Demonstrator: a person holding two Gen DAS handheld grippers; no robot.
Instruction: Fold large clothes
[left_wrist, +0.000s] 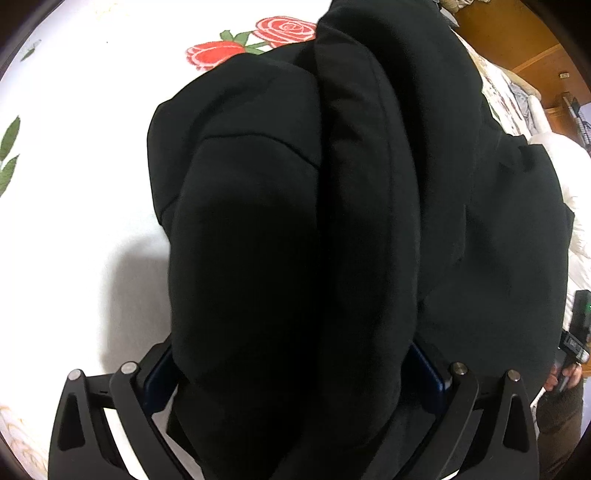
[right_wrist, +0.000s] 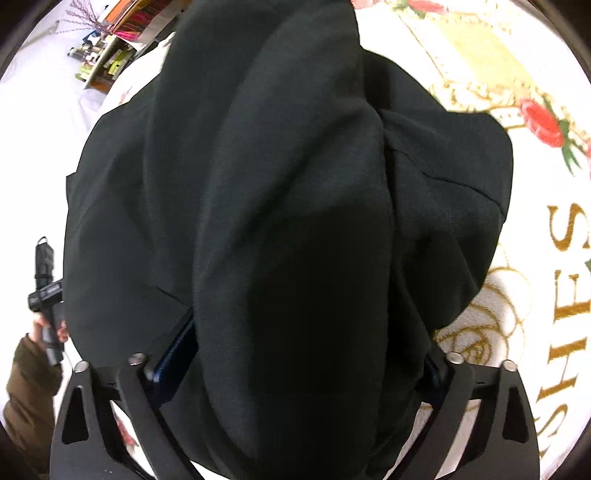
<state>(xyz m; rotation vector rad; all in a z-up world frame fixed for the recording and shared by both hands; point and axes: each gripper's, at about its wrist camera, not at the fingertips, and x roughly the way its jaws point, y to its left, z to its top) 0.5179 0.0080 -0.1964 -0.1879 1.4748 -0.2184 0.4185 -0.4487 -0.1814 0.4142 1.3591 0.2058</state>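
A large black garment (left_wrist: 332, 206) fills most of the left wrist view, bunched in thick folds over the white bedspread. My left gripper (left_wrist: 291, 373) is shut on a thick bundle of it; the fingertips are buried in the cloth. The same black garment (right_wrist: 280, 206) fills the right wrist view. My right gripper (right_wrist: 295, 365) is shut on another thick fold of it, fingertips hidden by the fabric. Each gripper also shows at the edge of the other's view: the right one (left_wrist: 574, 339), the left one (right_wrist: 46, 291).
A white bedspread (left_wrist: 74, 184) with red roses and gold lettering (right_wrist: 569, 280) lies under the garment. A wooden wardrobe (left_wrist: 517, 40) stands at the far right. Shelves with books (right_wrist: 110, 44) stand beyond the bed. The person's brown sleeve (right_wrist: 29, 387) is at the lower left.
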